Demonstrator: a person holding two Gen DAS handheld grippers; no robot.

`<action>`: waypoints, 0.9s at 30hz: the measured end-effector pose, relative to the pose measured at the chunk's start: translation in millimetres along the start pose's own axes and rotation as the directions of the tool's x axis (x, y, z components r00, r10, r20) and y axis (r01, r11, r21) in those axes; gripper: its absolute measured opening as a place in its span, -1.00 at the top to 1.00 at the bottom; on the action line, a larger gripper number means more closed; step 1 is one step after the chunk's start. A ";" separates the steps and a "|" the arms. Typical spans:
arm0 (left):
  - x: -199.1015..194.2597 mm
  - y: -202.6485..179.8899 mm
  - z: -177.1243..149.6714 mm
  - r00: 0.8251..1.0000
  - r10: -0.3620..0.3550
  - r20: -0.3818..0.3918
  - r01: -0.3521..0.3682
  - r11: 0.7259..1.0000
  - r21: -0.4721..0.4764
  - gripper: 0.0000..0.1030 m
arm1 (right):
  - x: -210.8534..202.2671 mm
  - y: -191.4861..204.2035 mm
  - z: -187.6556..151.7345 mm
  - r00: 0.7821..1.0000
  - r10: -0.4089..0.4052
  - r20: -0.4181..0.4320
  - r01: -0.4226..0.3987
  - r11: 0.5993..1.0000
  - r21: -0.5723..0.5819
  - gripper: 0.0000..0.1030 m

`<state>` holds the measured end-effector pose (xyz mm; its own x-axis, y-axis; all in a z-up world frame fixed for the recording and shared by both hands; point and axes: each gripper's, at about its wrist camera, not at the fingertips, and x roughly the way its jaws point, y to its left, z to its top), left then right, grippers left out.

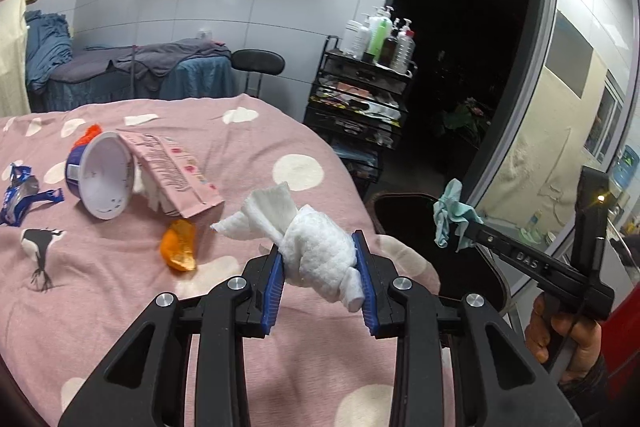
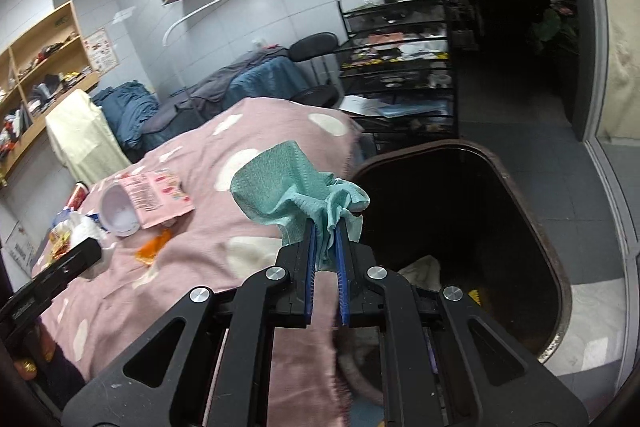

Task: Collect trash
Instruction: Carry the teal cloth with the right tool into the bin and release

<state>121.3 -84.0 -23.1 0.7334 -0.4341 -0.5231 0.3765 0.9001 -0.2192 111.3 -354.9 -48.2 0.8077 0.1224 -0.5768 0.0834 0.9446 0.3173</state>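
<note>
While the left gripper (image 1: 320,259) clamped a white tissue wad (image 1: 316,251), the right gripper (image 2: 325,247) pinched a teal tissue (image 2: 288,187) beside the bin (image 2: 560,267).

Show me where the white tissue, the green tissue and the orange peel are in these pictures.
white tissue (image 1: 320,251): left wrist view, on the wad between the jaws.
green tissue (image 2: 288,179): right wrist view, on its broad flat part.
orange peel (image 1: 179,245): left wrist view, on its middle.

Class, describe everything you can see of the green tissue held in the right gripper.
The green tissue is a crumpled teal sheet of embossed paper. The right gripper pinches its gathered middle between blue pads; its loose end fans open up and to the left. It hangs clear of the pink bedspread, at the rim of the dark bin.
</note>
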 end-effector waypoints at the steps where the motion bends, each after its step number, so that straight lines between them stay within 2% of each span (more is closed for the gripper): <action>1: 2.2 -3.3 -0.8 1.000 -0.006 -0.005 0.006 1.000 0.007 0.38 | 3.3 -4.8 -0.6 1.000 -0.016 -0.007 0.016 1.000 0.006 0.79; 14: 22.4 -34.9 -7.6 0.996 -0.066 -0.057 0.070 0.996 0.062 0.37 | 44.1 -46.4 -19.7 0.984 -0.133 -0.120 0.144 0.986 0.089 0.77; 15: 23.5 -37.0 -8.4 0.996 -0.069 -0.060 0.073 0.995 0.066 0.38 | 47.2 -49.7 -21.4 0.982 -0.139 -0.129 0.152 0.984 0.096 0.72; 17: 26.6 -41.3 -9.1 0.995 -0.078 -0.068 0.083 0.994 0.075 0.38 | 49.9 -55.1 -25.0 0.979 -0.148 -0.144 0.165 0.980 0.114 0.46; 18: 27.8 -43.8 -9.3 0.994 -0.081 -0.071 0.086 0.993 0.078 0.38 | 50.3 -57.1 -26.9 0.978 -0.150 -0.143 0.169 0.978 0.127 0.13; 19: 29.0 -46.0 -9.7 0.994 -0.083 -0.074 0.089 0.993 0.083 0.38 | 49.3 -59.2 -28.7 0.979 -0.150 -0.139 0.169 0.976 0.140 -0.11; 22: 32.9 -52.1 -11.8 0.992 -0.089 -0.085 0.097 0.991 0.095 0.37 | 46.5 -64.3 -32.9 0.980 -0.151 -0.128 0.172 0.970 0.169 -0.35; 27: 39.4 -60.9 -12.9 0.990 -0.102 -0.102 0.113 0.987 0.113 0.38 | 37.6 -68.0 -34.6 0.982 -0.155 -0.106 0.173 0.967 0.187 -0.49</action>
<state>120.1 -155.4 -40.9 0.6297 -0.5177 -0.5792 0.5185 0.8353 -0.1829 115.8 -404.0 -117.5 0.7182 0.0062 -0.6959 0.3293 0.8778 0.3477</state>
